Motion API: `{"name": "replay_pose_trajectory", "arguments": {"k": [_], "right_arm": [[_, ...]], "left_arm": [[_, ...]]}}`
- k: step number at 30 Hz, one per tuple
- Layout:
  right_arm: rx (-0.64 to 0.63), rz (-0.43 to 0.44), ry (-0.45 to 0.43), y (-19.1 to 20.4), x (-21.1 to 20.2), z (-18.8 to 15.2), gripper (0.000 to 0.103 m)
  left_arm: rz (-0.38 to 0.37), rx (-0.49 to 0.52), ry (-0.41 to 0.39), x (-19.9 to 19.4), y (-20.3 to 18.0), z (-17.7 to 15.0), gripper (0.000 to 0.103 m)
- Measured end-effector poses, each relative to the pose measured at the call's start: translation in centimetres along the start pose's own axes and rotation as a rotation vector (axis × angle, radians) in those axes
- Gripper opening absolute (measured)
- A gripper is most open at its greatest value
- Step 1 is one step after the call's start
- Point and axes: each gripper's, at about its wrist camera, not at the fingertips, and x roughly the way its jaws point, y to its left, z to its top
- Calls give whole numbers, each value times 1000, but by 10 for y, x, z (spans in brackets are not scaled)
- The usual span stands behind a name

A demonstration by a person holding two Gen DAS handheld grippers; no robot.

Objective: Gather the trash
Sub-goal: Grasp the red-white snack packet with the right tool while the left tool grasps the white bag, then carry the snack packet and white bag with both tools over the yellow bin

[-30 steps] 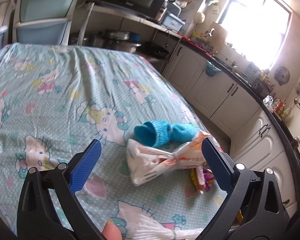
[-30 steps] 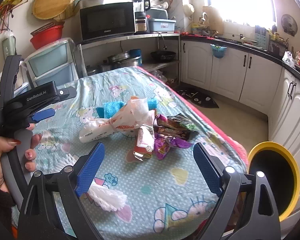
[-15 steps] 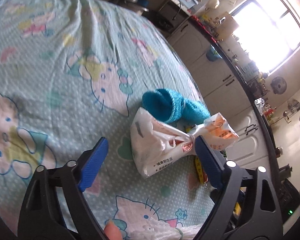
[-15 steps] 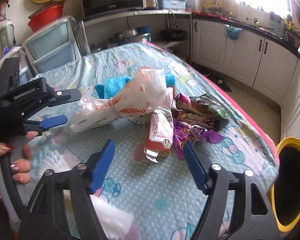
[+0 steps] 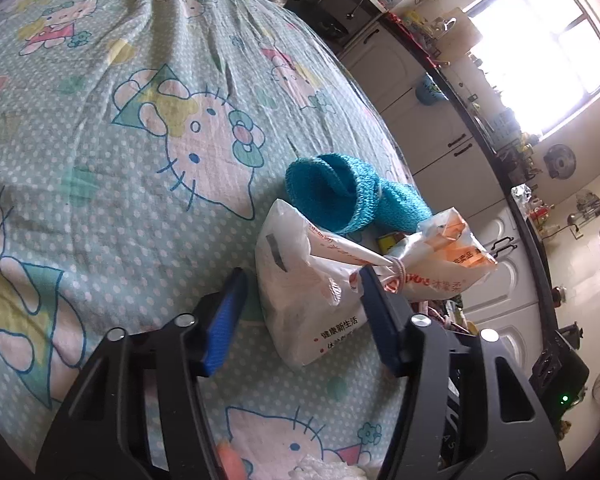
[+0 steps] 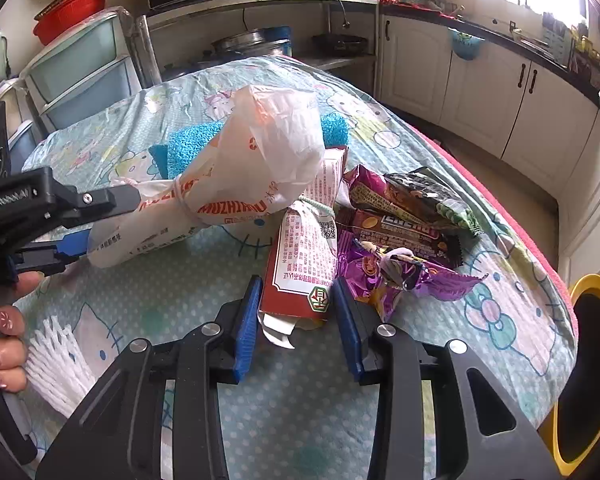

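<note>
A white plastic bag with orange print, tied with a band, lies on the table; it also shows in the right wrist view. My left gripper is open with its blue pads either side of the bag's near end. A red and white wrapper lies in front of my right gripper, whose pads straddle its near end, narrowly open and close to its sides. Purple and brown snack wrappers lie just right of it.
A blue knitted roll lies behind the bag. A white frilled paper piece lies at the near left. A yellow-rimmed bin stands off the table's right edge. The Hello Kitty cloth covers the table. Kitchen cabinets stand beyond.
Both grippers have moved forward and down. The left one now straddles the white bag and has narrowed. The right one has narrowed around the red and white wrapper.
</note>
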Motion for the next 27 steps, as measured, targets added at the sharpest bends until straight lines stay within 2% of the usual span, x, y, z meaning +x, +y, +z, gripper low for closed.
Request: {"name": "replay_pose_trajectory", "arguments": {"k": [5,15,27], "right_arm": [[11,6,-7,0,-2,0,33],[54,79,-32,-2,-19,-8,29],[96,140,-91,-10,-59,-17,29]], "left_arm": [[4,14,7,3,-4,0,39],[-17,44,-8,-5,-5,-6,24],[-24,121,-131,-55,-24,-15,21]]}}
